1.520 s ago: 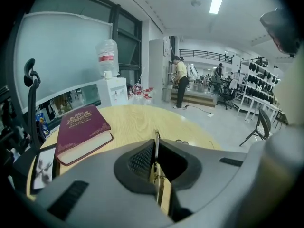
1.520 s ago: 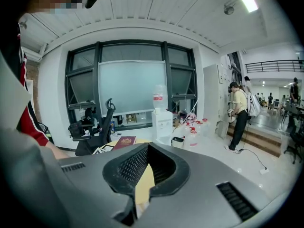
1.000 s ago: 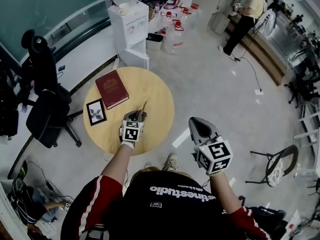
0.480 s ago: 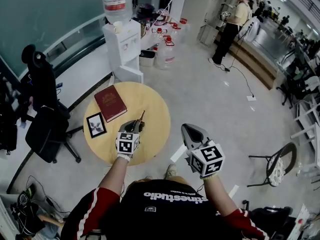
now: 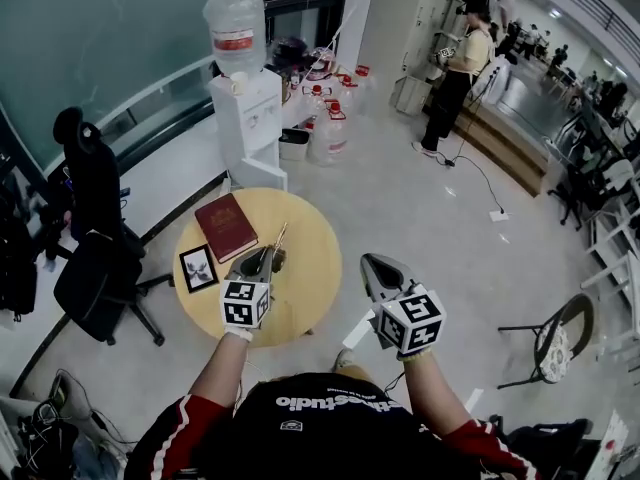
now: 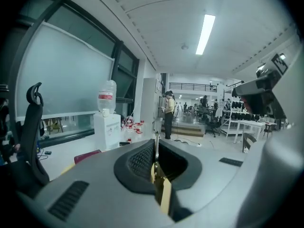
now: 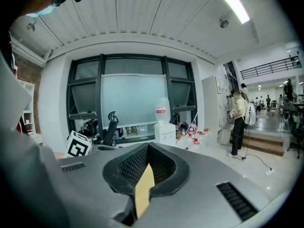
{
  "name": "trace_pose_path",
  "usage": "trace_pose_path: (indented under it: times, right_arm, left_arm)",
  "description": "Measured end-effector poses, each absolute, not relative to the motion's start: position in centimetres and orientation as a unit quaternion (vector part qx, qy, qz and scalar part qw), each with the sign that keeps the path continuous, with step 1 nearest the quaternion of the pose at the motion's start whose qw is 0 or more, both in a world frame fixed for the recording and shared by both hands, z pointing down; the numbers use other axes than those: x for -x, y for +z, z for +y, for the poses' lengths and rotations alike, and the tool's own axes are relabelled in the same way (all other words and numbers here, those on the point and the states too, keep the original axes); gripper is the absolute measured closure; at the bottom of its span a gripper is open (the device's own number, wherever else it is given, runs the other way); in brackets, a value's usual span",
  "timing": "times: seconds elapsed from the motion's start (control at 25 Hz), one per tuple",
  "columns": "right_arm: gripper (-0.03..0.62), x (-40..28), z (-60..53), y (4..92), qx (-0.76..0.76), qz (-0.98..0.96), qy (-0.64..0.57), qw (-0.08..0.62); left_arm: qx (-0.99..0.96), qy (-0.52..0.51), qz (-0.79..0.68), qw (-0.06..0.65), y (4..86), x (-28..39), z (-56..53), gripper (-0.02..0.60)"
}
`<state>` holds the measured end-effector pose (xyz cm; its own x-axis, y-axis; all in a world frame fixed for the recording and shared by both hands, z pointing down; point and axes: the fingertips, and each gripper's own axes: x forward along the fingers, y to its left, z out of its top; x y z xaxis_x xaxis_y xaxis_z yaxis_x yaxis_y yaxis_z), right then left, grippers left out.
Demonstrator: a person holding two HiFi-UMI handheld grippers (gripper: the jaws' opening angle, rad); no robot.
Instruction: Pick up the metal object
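My left gripper point(image 5: 266, 253) hovers over the near side of a round wooden table point(image 5: 315, 253). It is shut on a thin metal object point(image 5: 281, 234) that sticks out past the jaws toward the table's far side. In the left gripper view the metal object point(image 6: 156, 152) shows as a narrow edge pinched between the closed dark pads point(image 6: 140, 161). To the right of the table and over the floor, my right gripper point(image 5: 374, 264) is shut with nothing in it. The right gripper point(image 7: 146, 151) looks out toward a window wall.
A red book point(image 5: 225, 227) and a small framed picture point(image 5: 198, 268) lie on the table's left half. A black office chair point(image 5: 88, 236) stands left of the table. Behind it are a water dispenser point(image 5: 246, 103) and several water jugs point(image 5: 327, 128). A person point(image 5: 455, 73) stands far off.
The head view has tilted up, so the table sits lower in frame. The left gripper keeps its hold on the metal object and has shifted slightly left over the table. The right gripper stays shut.
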<state>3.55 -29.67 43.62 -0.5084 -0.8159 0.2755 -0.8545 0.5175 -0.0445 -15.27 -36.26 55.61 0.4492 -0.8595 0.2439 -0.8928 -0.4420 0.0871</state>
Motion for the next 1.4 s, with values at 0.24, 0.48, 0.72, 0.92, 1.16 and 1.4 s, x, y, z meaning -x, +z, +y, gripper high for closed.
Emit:
trace_pose_path:
  times: [0.24,0.48,0.72,0.92,1.16,1.4]
  right_arm:
    - [0.566,-2.6,-29.2,42.6,-0.483,-0.866,0.069,0.11]
    - [0.566,-2.8,-29.0,41.5,-0.501,-0.857,0.063,0.098]
    - [0.566,-3.2,-28.2,40.1,-0.515,-0.852,0.053,0.078]
    - [0.566,-4.0,-27.9,39.2,-0.531,-0.844,0.043,0.063]
    - [0.566,-5.0,-27.6,39.0,-0.551,-0.832,0.043,0.05]
    - [0.566,-5.4,-27.1,38.8,-0.555,-0.829,0.041,0.053]
  left_arm:
    - [-0.848,0.044,-0.524,0.063,49.5,16.6,-34.5,0.558]
    - [-0.854,0.008,-0.519,0.032,44.7,16.3,-32.4,0.558]
    - [-0.852,-0.026,-0.522,0.018,41.7,16.2,-30.2,0.558]
    - [-0.853,-0.04,-0.52,0.019,40.6,15.9,-29.5,0.558]
    - [-0.854,-0.048,-0.519,0.009,39.9,15.6,-28.9,0.558]
    - [-0.855,-0.048,-0.517,0.0,39.5,15.2,-28.4,0.558]
